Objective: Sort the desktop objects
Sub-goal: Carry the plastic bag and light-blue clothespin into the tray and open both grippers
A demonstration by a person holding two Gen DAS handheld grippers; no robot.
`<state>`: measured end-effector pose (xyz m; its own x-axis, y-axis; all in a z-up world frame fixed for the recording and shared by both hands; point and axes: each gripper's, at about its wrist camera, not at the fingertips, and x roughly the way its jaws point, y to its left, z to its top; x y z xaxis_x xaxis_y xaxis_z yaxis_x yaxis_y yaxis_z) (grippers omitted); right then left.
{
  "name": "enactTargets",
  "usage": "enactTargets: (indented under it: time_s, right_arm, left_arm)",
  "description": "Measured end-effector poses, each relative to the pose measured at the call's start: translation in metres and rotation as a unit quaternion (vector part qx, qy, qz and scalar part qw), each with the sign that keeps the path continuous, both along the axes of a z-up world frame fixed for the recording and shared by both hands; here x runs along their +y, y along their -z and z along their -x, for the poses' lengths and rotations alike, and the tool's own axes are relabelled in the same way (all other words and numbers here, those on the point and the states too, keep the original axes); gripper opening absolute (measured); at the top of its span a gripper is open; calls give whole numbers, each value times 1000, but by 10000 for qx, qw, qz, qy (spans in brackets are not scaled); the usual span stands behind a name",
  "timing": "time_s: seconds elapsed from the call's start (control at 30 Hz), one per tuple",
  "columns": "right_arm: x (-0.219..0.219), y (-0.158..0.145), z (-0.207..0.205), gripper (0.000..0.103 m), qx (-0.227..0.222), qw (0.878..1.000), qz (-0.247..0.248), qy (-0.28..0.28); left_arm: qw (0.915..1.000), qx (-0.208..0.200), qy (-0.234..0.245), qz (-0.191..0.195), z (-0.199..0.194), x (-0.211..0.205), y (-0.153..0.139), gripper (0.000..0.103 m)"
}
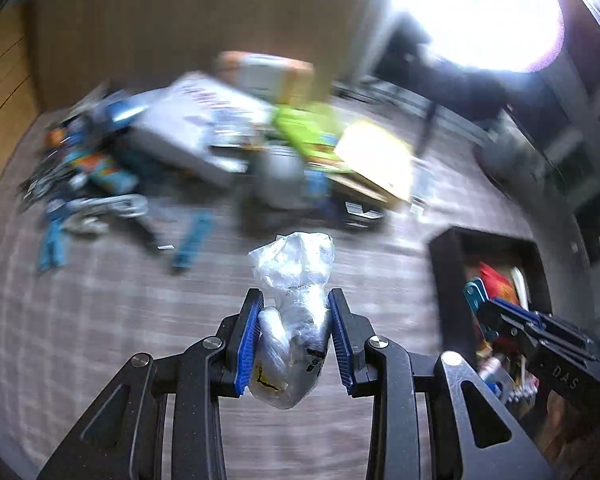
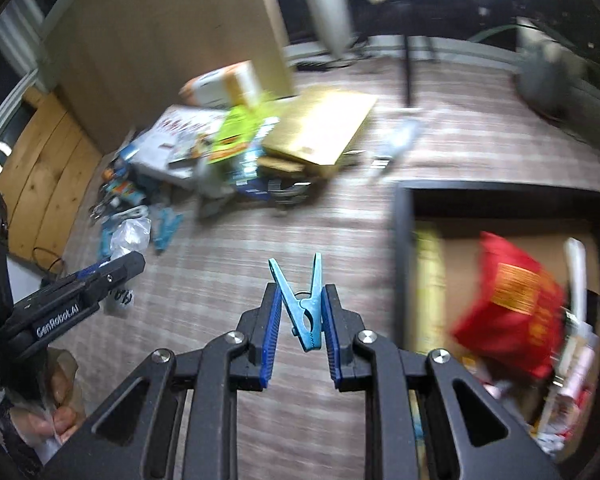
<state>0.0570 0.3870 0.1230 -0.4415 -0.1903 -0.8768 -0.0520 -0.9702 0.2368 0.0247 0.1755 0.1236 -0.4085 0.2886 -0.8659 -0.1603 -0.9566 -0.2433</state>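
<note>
A grey-brown striped carpet (image 2: 440,152) covers the floor. At the far side stands a tall tan panel (image 1: 180,20), with pale wooden boards (image 2: 40,168) to its left. A pale column (image 2: 328,0) rises right of the panel. Far right, a window (image 1: 476,8) blazes white. Thin dark furniture legs (image 2: 408,68) stand before a light baseboard (image 2: 468,50).

Striped carpet (image 2: 228,280), clutter pile (image 2: 236,148) (blurred), black box (image 2: 404,240)

Crumpled plastic bag (image 1: 296,320) between left gripper (image 1: 296,336) pads
</note>
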Motion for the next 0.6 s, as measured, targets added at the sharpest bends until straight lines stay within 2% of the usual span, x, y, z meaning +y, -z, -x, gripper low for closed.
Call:
enactTargets:
  time_s: [0.13, 0.37, 0.6]
  right_arm:
    - [48, -5, -27, 20, 49, 9988, -112, 468]
    - [121, -6, -72, 21, 104, 9913, -339, 1268]
    - [162, -8, -104, 21, 147, 9832, -490, 1753]
  left_arm:
    - [9986, 57, 534, 18, -13, 58, -4, 31]
    - [9904, 122, 1377, 71, -41, 147, -9, 31]
    - [9826, 167, 1851, 63, -58, 200, -12, 32]
